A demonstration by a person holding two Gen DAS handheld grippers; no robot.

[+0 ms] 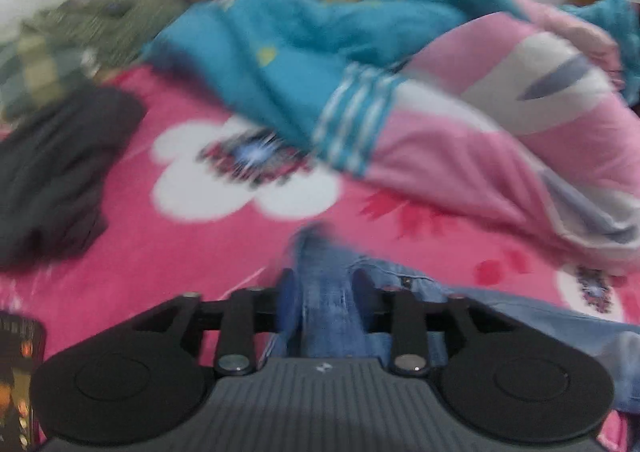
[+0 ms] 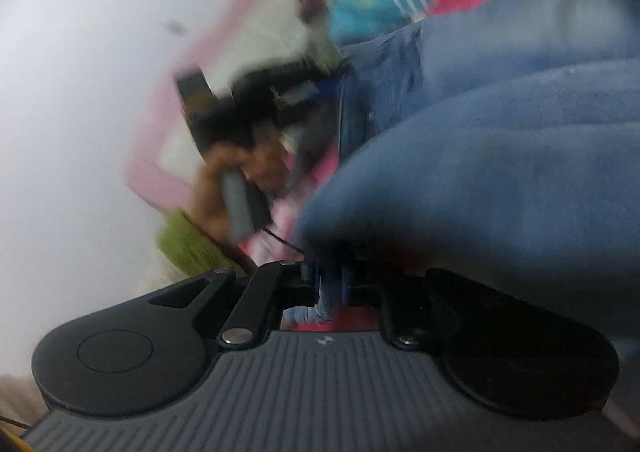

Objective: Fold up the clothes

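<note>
Pink floral bed (image 1: pixel 192 260) carries dark garment (image 1: pixel 56 172), teal blanket (image 1: pixel 280 36). Denim garment (image 1: pixel 332 292) lifted off bed near front edge, bunched. Left tool (image 1: pixel 326 304) clamped on denim fold; right tool (image 2: pixel 332 288) pinches blue cloth, view blurred. Judgement: keep both grips taut, level, spread fabric flat before creasing. Left tool points forward over bed; right tilted sideways.

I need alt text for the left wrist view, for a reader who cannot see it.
The left gripper is shut on a strip of blue denim above a pink flowered bedsheet. A dark garment lies at left; a teal blanket and a pink quilt are heaped behind. The picture is blurred.
</note>
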